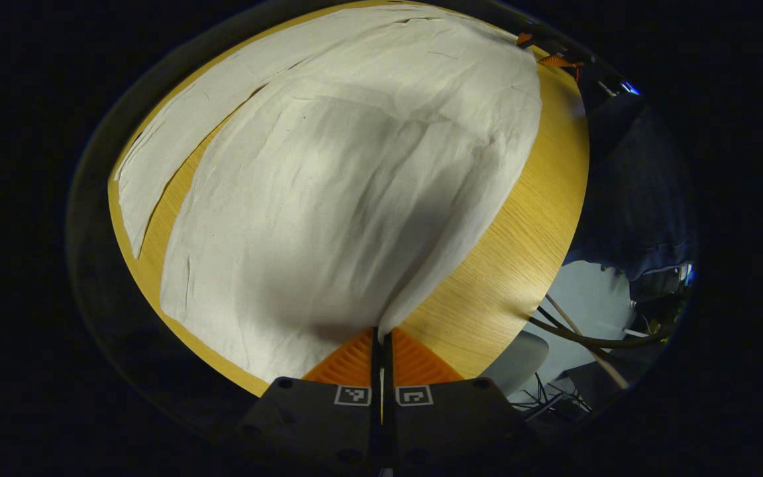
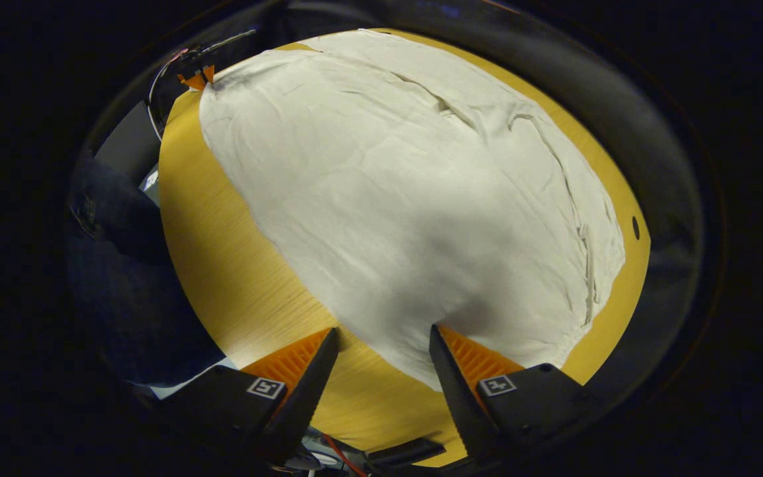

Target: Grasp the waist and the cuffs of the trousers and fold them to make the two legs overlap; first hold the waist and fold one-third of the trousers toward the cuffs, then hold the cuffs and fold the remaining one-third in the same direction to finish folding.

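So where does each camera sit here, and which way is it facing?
Left gripper view: rides on the left tool, looking forward along its closed fingers, pinched on a corner of the trousers on the wooden table; the other tool shows far off at the top right.
Right gripper view: rides on the right tool, fingers spread over the near trouser corner and table; the left tool shows far off at the top left.
Shared: the trousers, the table, each other's tool, the person's dark clothing.

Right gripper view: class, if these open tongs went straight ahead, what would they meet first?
Probably the near corner of the trousers, which lies between the open right tongs on the table; depth is hard to judge.
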The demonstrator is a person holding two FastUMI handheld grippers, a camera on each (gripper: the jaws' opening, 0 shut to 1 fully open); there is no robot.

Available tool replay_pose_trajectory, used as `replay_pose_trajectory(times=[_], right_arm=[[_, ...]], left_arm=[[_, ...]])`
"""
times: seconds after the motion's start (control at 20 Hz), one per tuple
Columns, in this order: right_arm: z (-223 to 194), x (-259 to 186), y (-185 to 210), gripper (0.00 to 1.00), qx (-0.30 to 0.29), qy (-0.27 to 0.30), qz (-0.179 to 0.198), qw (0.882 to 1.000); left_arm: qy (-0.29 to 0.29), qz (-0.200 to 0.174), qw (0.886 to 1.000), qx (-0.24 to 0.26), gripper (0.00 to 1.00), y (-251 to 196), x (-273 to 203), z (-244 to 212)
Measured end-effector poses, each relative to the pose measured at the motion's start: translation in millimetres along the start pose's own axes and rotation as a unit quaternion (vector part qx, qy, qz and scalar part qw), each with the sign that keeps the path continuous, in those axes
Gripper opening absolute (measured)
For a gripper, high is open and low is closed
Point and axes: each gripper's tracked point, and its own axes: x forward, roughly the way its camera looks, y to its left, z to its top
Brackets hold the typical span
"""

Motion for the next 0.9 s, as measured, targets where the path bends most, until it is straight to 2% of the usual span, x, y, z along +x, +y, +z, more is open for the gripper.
replay_pose_trajectory(times=[0.05,0.1,0.25,0.5,0.55,0.7,0.75,0.8,0.9], right_arm=[[-1,1,0,0.85,-0.001,0.003,0.004,1.000],[0,0,-1,0.89,0.000,0.005,0.006,1.000],[0,2,-2,0.78,0.003,0.006,0.005,1.000],[2,1,-16,0.32,0.017,0.001,-0.016,1.000],[3,1,-19,0.17,0.022,0.002,-0.022,1.000],[0,2,-19,0.03,0.068,0.021,-0.012,0.997],[1,2,-19,0.07,0.087,0.022,-0.009,0.996],[2,2,-19,0.04,0.102,0.017,-0.008,0.995],[4,1,-23,0.03,0.119,-0.007,-0.027,0.992]], left_arm=[[0.001,0.000,1.000,-0.001,0.00,1,1,0],[0.002,-0.001,1.000,-0.001,0.00,1,1,0],[0.005,-0.004,1.000,-0.005,0.00,0,1,0],[0.008,-0.010,1.000,-0.023,0.00,0,2,1],[0.010,-0.010,1.000,-0.025,0.00,0,2,1],[0.007,-0.008,0.999,-0.033,0.00,1,2,1],[0.006,-0.009,0.999,-0.043,0.00,1,3,2],[0.007,-0.012,0.998,-0.058,0.00,2,3,1],[0.006,-0.020,0.995,-0.097,0.00,2,2,2]])
